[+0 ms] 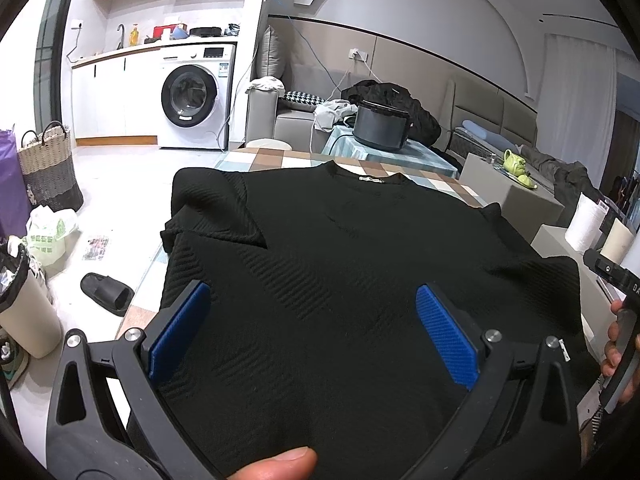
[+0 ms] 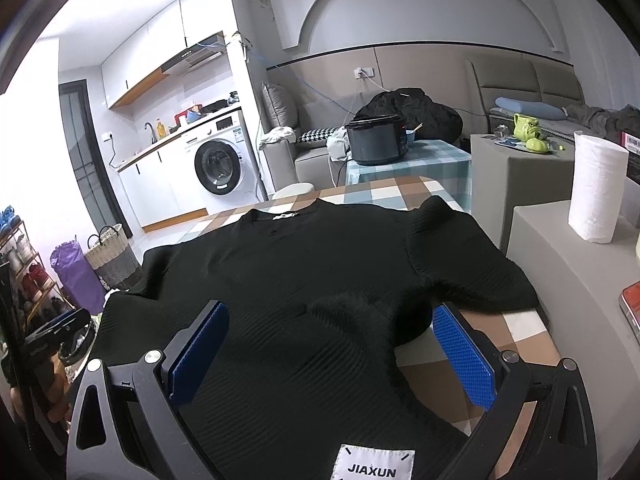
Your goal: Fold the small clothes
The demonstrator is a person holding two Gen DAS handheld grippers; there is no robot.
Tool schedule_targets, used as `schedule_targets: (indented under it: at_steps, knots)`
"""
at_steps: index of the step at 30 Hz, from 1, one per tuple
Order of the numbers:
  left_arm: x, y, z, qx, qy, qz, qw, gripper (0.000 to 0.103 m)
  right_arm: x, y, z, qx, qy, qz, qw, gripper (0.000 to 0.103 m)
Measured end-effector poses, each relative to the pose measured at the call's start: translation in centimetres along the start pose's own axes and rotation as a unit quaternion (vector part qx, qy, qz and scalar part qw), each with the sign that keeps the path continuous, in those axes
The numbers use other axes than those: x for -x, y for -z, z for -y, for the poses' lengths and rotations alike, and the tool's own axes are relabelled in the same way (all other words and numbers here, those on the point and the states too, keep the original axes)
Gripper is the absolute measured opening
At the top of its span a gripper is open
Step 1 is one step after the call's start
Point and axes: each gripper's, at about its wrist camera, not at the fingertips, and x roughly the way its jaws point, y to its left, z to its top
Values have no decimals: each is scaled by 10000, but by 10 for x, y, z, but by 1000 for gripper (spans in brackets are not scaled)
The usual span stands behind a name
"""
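Left wrist view first: nearest us, our left hand-held gripper (image 1: 312,320) has its blue pads (image 1: 448,334) spread wide, hovering over the lower part of the black ribbed sweater (image 1: 340,248) with nothing pinched between them. Our right hand-held gripper (image 2: 330,344) is likewise spread apart above the sweater's hem, close to a white JIAXUN label (image 2: 374,466). We see the sweater lying flat on the checked bench (image 2: 516,324), neckline at the far edge, left sleeve folded in across the body, right sleeve out to the side. Beyond it stand a paper towel roll (image 2: 596,188), a dark cooker (image 2: 378,140) and, farthest, a washing machine (image 1: 194,96)
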Motion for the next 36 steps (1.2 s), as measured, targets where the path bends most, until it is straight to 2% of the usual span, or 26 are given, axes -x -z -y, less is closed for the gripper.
schedule_targets:
  at_steps: [7, 14, 16, 19, 25, 27, 31, 32, 36]
  knots:
    - [-15, -12, 5, -134, 46, -8, 9999, 102, -6, -2, 0, 89, -2, -13, 10000, 103]
    - [-30, -29, 9, -267, 60, 71, 9996, 102, -15, -11, 10, -175, 157, -160, 9996, 103]
    - [-33, -34, 8, -251, 90, 70, 9996, 102, -17, -15, 18, -313, 355, -185, 9987, 103]
    - [-39, -43, 4, -199, 77, 116, 9997, 102, -16, -20, 42, -877, 562, -196, 9944, 103]
    - [-60, -61, -5, -141, -78, 10, 9999, 102, -20, -24, 108, -2130, 945, -354, 9718, 101]
    - [-67, -65, -9, -91, -47, -27, 9999, 102, -27, -22, 127, -2520, 892, -516, 9622, 93]
    - [-81, -72, -10, -82, -78, -82, 9999, 102, -49, -10, 168, -3418, 740, -917, 9323, 85]
    - [-84, -72, -9, -77, -78, -100, 9999, 102, -54, -7, 174, -3587, 732, -1018, 9250, 80]
    - [-99, -75, -8, -94, -117, -204, 9997, 102, -69, -3, 189, -3880, 668, -1163, 9118, 76]
